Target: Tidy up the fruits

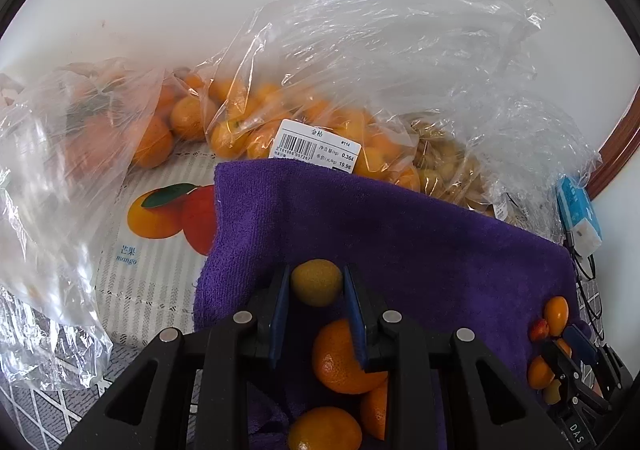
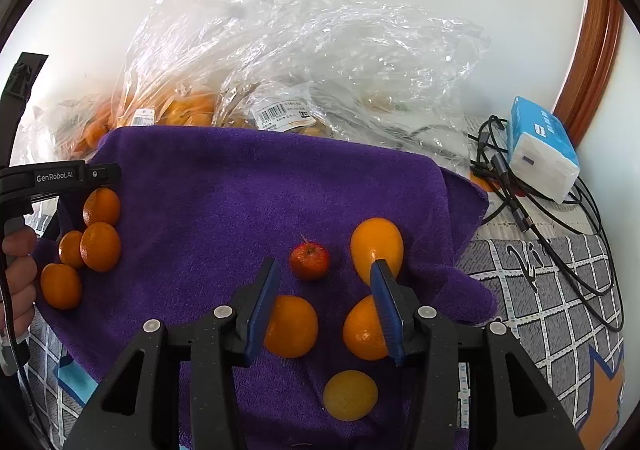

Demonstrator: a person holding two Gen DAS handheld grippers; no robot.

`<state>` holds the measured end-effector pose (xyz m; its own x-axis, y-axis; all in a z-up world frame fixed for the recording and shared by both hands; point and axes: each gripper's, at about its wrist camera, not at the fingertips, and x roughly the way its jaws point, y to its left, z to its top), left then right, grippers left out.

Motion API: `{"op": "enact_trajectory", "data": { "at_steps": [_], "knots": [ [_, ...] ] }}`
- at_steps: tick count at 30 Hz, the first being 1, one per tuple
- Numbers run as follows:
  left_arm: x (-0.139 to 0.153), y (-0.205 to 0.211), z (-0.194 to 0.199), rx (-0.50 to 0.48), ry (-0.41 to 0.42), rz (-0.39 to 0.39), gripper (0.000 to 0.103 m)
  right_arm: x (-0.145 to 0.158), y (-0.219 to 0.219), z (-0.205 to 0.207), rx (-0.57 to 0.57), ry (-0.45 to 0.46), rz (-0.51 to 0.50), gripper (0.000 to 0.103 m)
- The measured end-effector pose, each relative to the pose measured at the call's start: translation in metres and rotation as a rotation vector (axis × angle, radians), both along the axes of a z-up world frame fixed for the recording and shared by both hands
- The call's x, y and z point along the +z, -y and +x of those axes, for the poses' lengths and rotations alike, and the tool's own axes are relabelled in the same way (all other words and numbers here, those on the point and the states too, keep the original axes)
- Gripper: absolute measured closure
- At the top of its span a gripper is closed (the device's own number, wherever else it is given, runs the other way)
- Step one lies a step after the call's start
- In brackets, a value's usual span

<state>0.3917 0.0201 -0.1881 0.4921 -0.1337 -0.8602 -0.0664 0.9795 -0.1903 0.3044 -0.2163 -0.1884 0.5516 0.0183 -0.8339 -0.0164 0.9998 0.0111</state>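
Observation:
In the left wrist view my left gripper (image 1: 316, 277) is shut on a small yellow-green kumquat (image 1: 317, 286), held just above a purple towel (image 1: 400, 234). Under it lie three mandarins (image 1: 340, 360) close together. In the right wrist view my right gripper (image 2: 325, 268) stands open over the towel (image 2: 240, 190). A small red fruit (image 2: 310, 261) lies between its fingertips, untouched. Around it lie a yellow-orange fruit (image 2: 377, 246), two mandarins (image 2: 290, 326) and a yellow fruit (image 2: 350, 396). Several mandarins (image 2: 100, 246) sit grouped at the towel's left edge beside a hand (image 2: 18, 250).
Clear plastic bags of oranges (image 1: 188, 118) and kumquats (image 1: 320, 122) crowd the back against a white wall. A fruit-print mat (image 1: 160, 218) lies left of the towel. A blue tissue pack (image 2: 540, 146) and black cables (image 2: 520, 202) lie to the right on a grey checked cloth (image 2: 540, 290).

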Motion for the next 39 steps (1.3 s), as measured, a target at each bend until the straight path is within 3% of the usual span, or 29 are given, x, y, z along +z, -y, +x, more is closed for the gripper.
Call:
{"op": "enact_trajectory", "data": {
  "at_steps": [2,4,12,26,33,39],
  "knots": [
    [0.001,-0.001,-0.002,0.000,0.001,0.001,0.077,0.000,0.001,-0.001,-0.009,0.002,0.003,0.056],
    [0.006,-0.001,-0.005,-0.007,0.004,0.013,0.069,0.001,0.002,-0.002,-0.024,0.002,0.009,0.056],
    [0.050,0.006,-0.032,-0.078,0.090,0.038,0.050,0.016,0.006,-0.012,-0.080,-0.010,0.052,0.056],
    [0.100,-0.004,-0.159,-0.068,0.145,0.082,0.038,0.077,0.007,-0.090,-0.138,0.013,0.022,0.052],
    [0.138,-0.001,-0.225,-0.052,0.229,0.091,0.023,0.119,0.007,-0.151,-0.126,0.105,0.067,0.029],
    [0.156,0.008,-0.276,-0.047,0.292,0.102,0.014,0.137,0.005,-0.197,-0.099,0.128,0.054,0.025]
  ]
}}
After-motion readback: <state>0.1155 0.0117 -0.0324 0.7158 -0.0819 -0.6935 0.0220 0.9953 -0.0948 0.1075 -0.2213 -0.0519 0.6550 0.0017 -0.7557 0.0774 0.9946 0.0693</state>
